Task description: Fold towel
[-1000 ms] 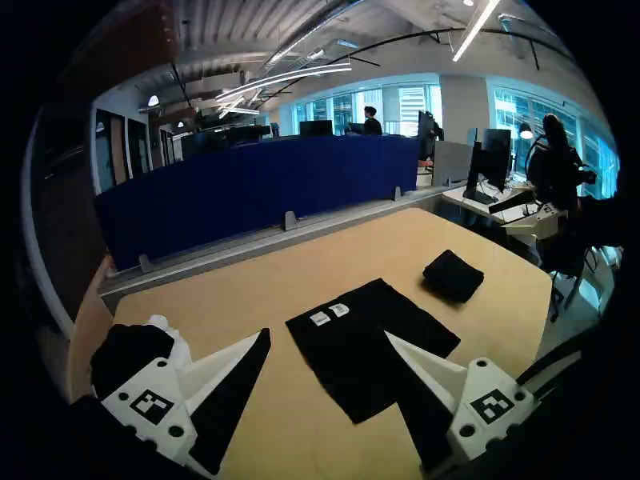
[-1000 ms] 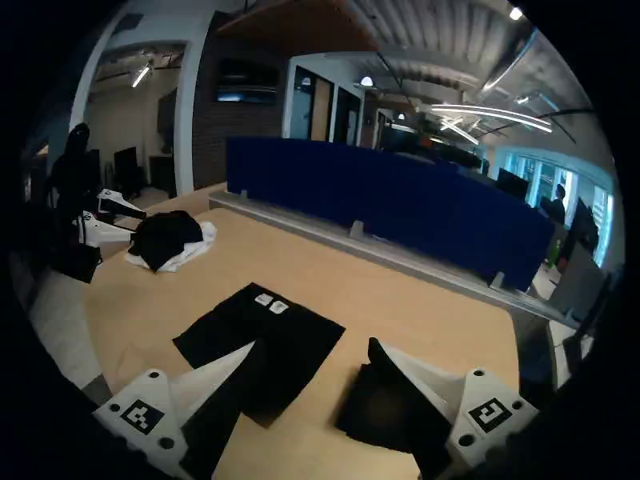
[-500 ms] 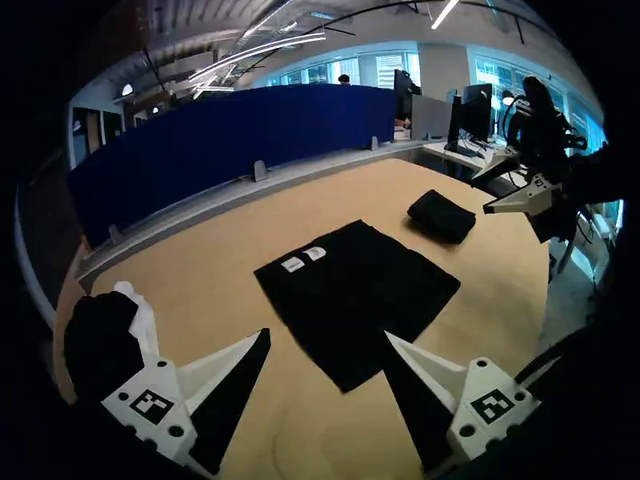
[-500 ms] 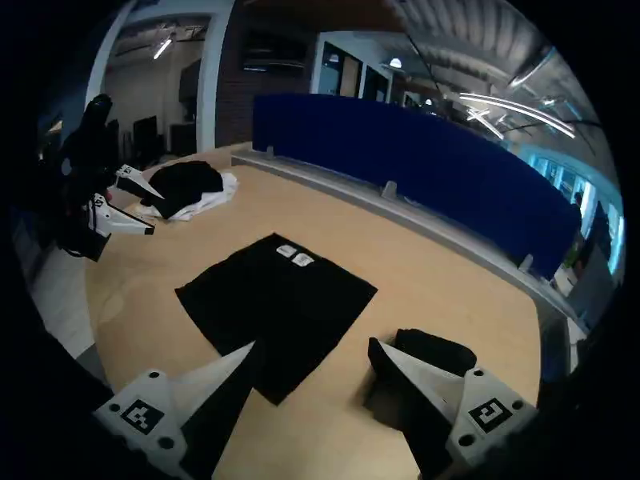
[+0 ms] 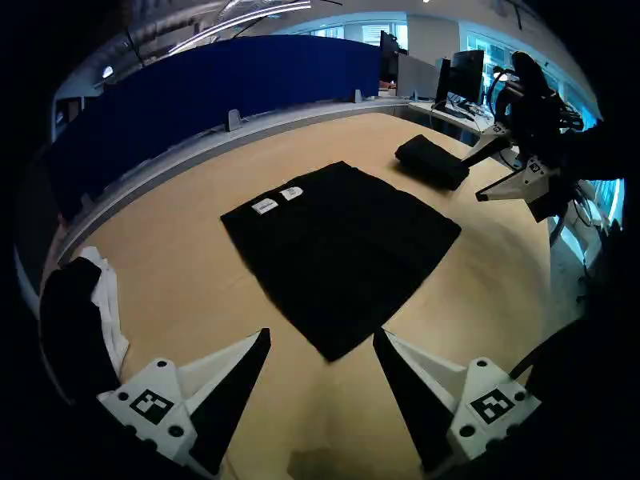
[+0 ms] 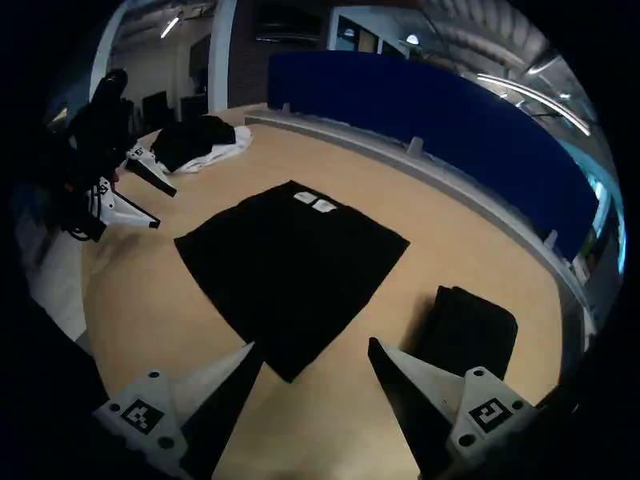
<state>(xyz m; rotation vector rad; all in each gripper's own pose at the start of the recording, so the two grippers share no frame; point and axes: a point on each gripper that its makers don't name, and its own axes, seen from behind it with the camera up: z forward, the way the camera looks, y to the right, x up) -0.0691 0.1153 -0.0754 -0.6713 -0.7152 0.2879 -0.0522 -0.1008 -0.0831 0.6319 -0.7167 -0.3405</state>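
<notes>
A black towel (image 5: 340, 240) lies spread flat on the wooden table (image 5: 200, 280), two white tags near its far edge; the right gripper view has the same towel (image 6: 292, 264). My left gripper (image 5: 320, 352) hangs open above the towel's near corner, nothing between its fingers. My right gripper (image 6: 314, 360) is open too, above the opposite near corner. The right gripper (image 5: 500, 168) appears far right in the left gripper view, and the left gripper (image 6: 132, 192) far left in the right gripper view.
A folded black towel (image 5: 432, 160) rests on the table near the right gripper, also seen as a folded stack (image 6: 472, 332). A heap of black and white cloth (image 5: 80, 320) lies at the left end, the same heap (image 6: 196, 144). A blue partition (image 5: 208, 88) runs along the table's far side.
Both grippers have tilted down and come closer to the table, so the spread towel now sits larger and nearer their fingertips. Both stayed open; the towel has not moved.
</notes>
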